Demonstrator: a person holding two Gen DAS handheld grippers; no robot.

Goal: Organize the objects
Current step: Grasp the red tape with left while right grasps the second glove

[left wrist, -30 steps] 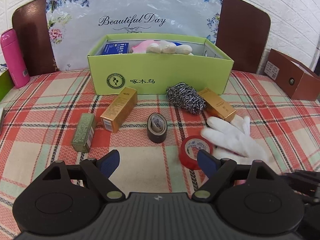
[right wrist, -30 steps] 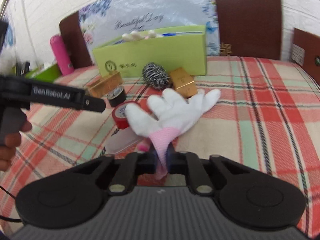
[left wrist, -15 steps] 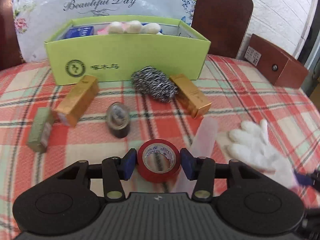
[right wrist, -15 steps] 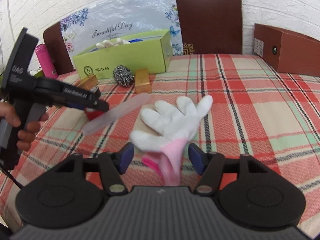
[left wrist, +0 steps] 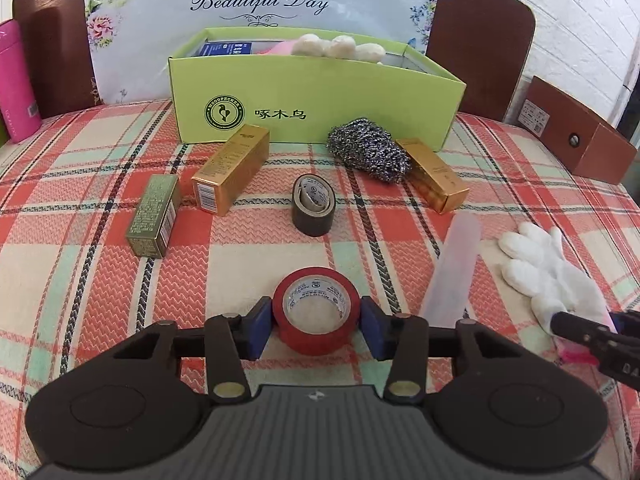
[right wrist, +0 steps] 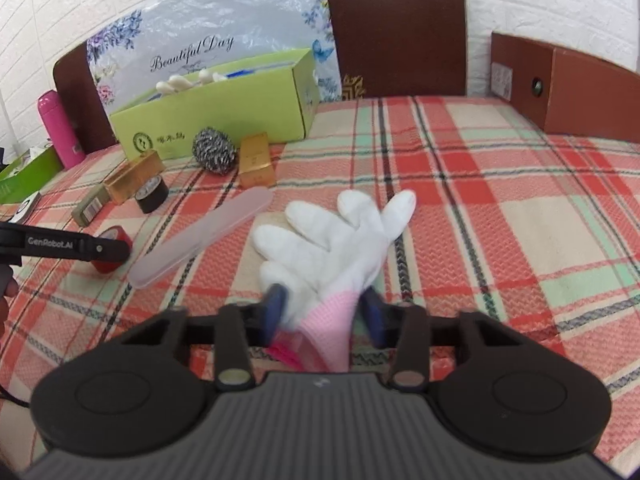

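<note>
Plaid cloth covers the bench (left wrist: 100, 280), with a green box (left wrist: 320, 100) at the back, already holding a few things. Low and level over the cloth, the left gripper (left wrist: 316, 316) is clamped on an upright red tape roll (left wrist: 316, 308), blue pads touching both its sides. Off to its right, the right gripper (right wrist: 324, 312) reaches forward with its fingers spread either side of the pink cuff of a white glove (right wrist: 340, 236) lying flat, not pinching it
</note>
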